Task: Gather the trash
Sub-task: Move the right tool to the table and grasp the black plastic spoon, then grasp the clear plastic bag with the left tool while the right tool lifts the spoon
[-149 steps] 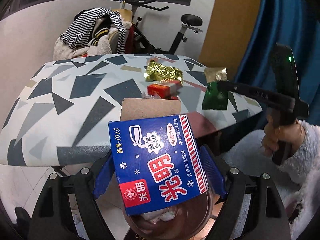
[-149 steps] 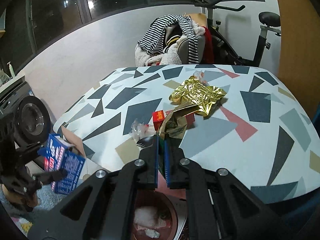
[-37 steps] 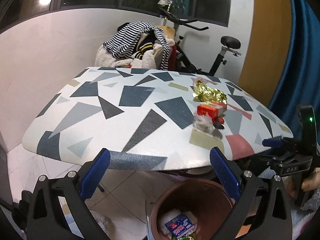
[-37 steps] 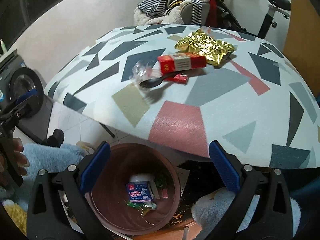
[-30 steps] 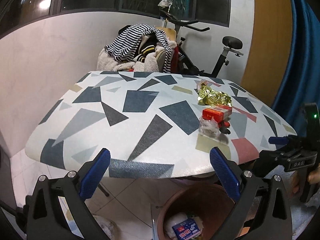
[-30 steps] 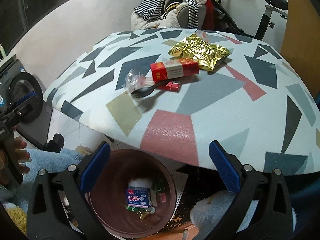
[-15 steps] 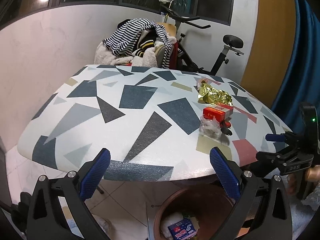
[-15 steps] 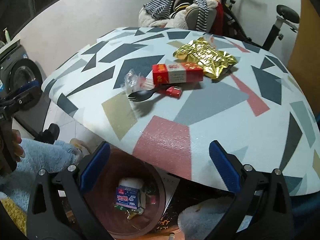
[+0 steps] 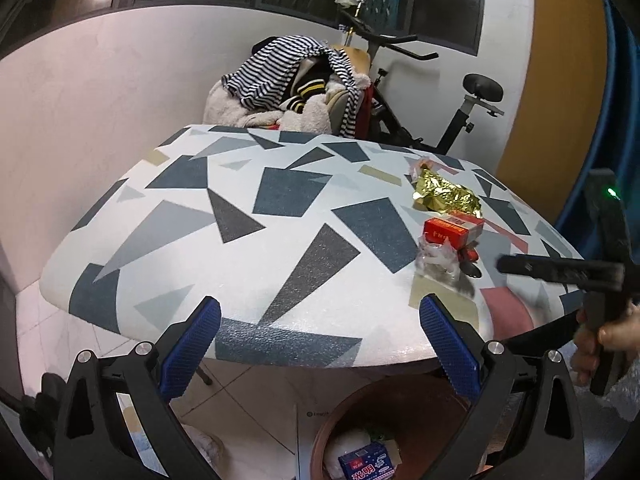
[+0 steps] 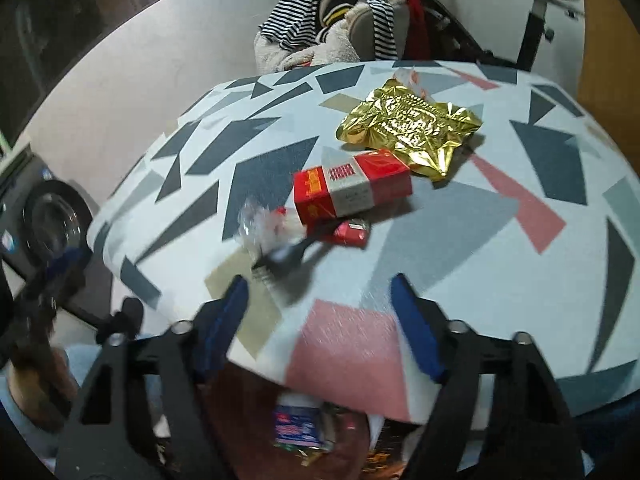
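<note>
On the patterned table (image 9: 240, 216) lie a gold foil wrapper (image 10: 408, 124), a red and white carton (image 10: 352, 190), a small red packet (image 10: 352, 232), a black plastic fork (image 10: 288, 254) and a crumpled clear wrapper (image 10: 260, 224). They also show in the left wrist view: foil (image 9: 444, 196), carton (image 9: 452, 232), clear wrapper (image 9: 440, 260). My right gripper (image 10: 320, 316) is open and empty, just short of the fork at the table edge. My left gripper (image 9: 320, 344) is open and empty before the table's near edge. A brown bin (image 9: 384, 420) below holds a blue box (image 9: 370, 466).
A chair piled with striped clothes (image 9: 288, 80) and an exercise bike (image 9: 460, 112) stand behind the table. A washing machine (image 10: 48, 220) is at the left in the right wrist view. A blue curtain (image 9: 624, 120) hangs at the right. The floor is tiled.
My right gripper has moved up and forward over the table edge toward the fork and carton. Five seconds ago the left held the blue box and the right a wrapper; both are in the bin now.
</note>
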Demonstrator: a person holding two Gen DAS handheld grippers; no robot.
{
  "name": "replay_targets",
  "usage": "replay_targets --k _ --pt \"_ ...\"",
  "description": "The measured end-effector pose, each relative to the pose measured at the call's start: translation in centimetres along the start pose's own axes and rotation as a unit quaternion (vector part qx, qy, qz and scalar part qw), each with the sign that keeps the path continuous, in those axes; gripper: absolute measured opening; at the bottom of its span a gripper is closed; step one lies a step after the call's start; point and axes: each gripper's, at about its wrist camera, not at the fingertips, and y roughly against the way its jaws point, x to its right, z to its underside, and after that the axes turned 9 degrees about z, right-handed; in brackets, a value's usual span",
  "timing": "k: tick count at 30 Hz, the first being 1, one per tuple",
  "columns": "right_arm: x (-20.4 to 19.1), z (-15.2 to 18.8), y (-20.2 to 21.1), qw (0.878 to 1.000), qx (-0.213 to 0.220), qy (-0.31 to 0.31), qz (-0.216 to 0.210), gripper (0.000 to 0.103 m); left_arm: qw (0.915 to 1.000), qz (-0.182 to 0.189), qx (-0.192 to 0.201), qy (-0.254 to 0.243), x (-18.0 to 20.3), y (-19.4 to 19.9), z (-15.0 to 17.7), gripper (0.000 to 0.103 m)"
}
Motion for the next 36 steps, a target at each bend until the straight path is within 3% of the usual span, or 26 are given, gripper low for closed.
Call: replay_targets --k 5,11,15,19,28,36 --pt "-0.4 -1.4 -1.9 0.999 -0.016 -0.031 -0.015 0.047 0.9999 0.006 0.010 0.005 0.1 0.2 0.2 0.097" --pt "-0.7 -2.3 -4.3 0.996 -0.049 -0.068 -0.005 0.041 0.9997 0.014 0.012 0.018 -0.3 0.1 0.3 0.090" --pt "-0.6 -2.3 -5.4 0.996 -0.061 -0.072 0.009 0.021 0.9990 0.033 0.003 0.031 -0.5 -0.5 0.5 0.078" --pt "0.1 -2.1 -5.0 0.996 -0.050 -0.069 -0.007 0.009 0.9985 0.043 -0.002 0.033 -0.5 -0.8 0.5 0.075" --pt "2.7 -0.8 -2.6 0.997 -0.025 -0.079 -0.009 0.007 0.9974 0.065 -0.022 0.026 0.6 -2.3 0.1 0.074" --pt "4.5 -0.2 -0.1 0.996 0.002 -0.089 0.002 0.007 0.9924 0.109 -0.054 -0.021 4.0 -6.3 -2.2 0.074"
